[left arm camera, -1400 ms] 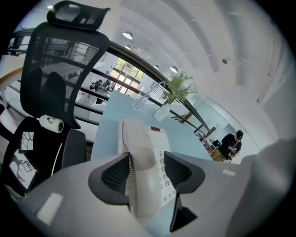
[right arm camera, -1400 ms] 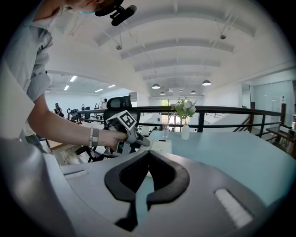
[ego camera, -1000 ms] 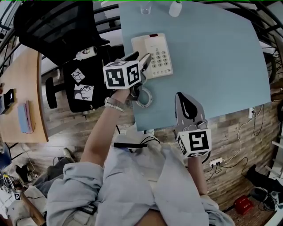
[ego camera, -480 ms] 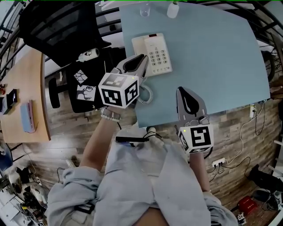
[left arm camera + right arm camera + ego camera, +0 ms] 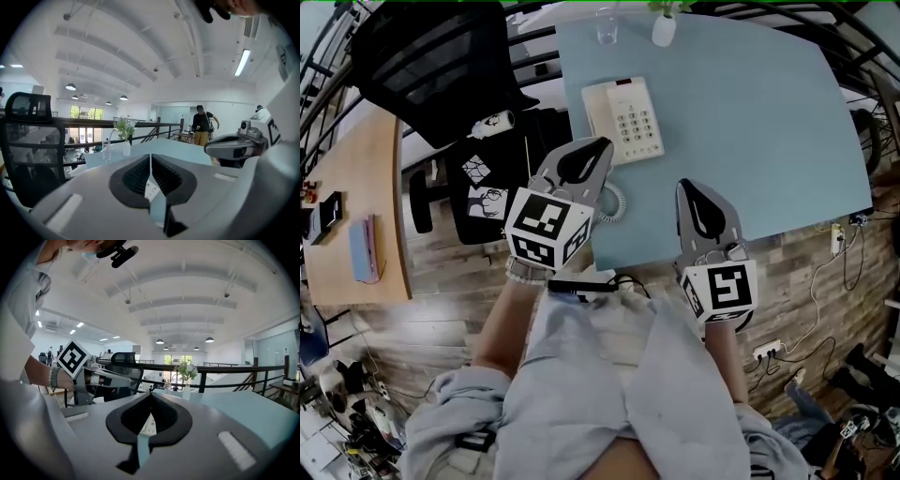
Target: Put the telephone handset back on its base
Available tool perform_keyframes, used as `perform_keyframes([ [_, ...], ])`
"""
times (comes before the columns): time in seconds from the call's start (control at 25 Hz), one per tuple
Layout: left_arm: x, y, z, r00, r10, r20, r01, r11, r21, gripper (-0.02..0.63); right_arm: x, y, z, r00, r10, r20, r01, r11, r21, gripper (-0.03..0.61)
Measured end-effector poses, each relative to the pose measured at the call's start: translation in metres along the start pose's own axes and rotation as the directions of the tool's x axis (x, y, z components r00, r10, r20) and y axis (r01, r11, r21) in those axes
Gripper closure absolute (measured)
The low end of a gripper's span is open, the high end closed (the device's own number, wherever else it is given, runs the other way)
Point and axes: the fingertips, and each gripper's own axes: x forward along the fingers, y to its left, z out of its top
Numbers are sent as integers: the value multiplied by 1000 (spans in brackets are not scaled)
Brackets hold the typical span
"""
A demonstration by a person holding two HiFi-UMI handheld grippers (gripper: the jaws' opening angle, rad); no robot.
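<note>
The white telephone (image 5: 636,122) stands at the far left of the light blue table (image 5: 750,112). Its handset (image 5: 598,114) lies in the cradle on the base's left side, and the coiled cord (image 5: 614,202) hangs over the table's near-left edge. My left gripper (image 5: 603,144) hovers just in front of the phone above the cord. Its jaws have just been closing and now meet with nothing between them (image 5: 150,157). My right gripper (image 5: 685,186) floats over the table's front edge, also shut and empty (image 5: 150,394).
A drinking glass (image 5: 607,24) and a small white vase with a plant (image 5: 664,28) stand at the table's far edge. A black office chair (image 5: 422,56) and a wooden desk (image 5: 347,187) are on the left. A person (image 5: 203,125) stands far off.
The left gripper has drawn back from the handset toward me, lifted and rolled, and its jaws have gone from open to shut. The right gripper rose slightly.
</note>
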Motion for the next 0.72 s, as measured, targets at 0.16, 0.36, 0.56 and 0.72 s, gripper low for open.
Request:
perform_keyframes([
  [0.16,-16,-7,6,1000,-3,22,3,1000,16,604,-4,2,7,1000,1,14,-1,1000,-13,574],
  [0.36,-31,-18,18,997,-25,75,22,999,50,610,-9,6,11,1000,8,24,-7,1000,-22,574],
  [0.56,-39,-30,21,996,-39,83,33,997,70,611,-15,6,12,1000,11,29,-10,999,-30,574],
  [0.72,-41,-35,21,996,-44,81,38,996,77,611,-17,6,13,1000,14,27,-13,999,-35,574],
])
